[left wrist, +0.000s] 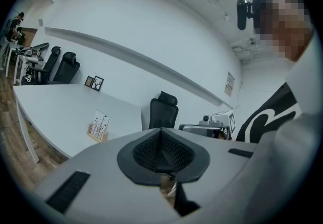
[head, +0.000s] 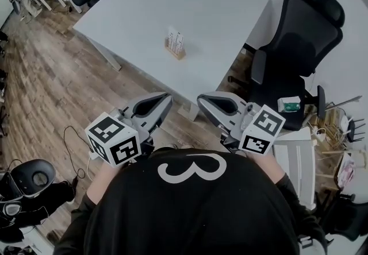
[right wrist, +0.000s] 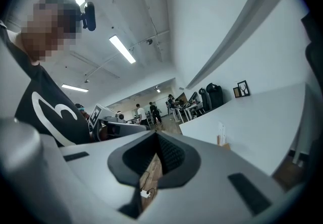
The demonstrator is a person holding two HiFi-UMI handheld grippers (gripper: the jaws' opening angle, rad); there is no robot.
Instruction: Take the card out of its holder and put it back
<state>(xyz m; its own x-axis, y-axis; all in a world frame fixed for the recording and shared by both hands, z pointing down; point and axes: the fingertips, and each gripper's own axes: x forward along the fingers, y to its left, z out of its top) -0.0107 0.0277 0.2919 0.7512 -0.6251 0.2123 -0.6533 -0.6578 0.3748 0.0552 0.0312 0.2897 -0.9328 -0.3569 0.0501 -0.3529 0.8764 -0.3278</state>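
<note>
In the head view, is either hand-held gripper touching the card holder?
No, the card holder stands alone on the table, with nothing touching it.

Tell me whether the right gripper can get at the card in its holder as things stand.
Probably not yet: the right gripper hangs short of the table, jaws shut and empty, while the card stands in its holder mid-table. Nothing blocks the way, though.

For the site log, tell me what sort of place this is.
Probably an open-plan office: a large white table, a black office chair beside it, and further desks under ceiling strip lights.
</note>
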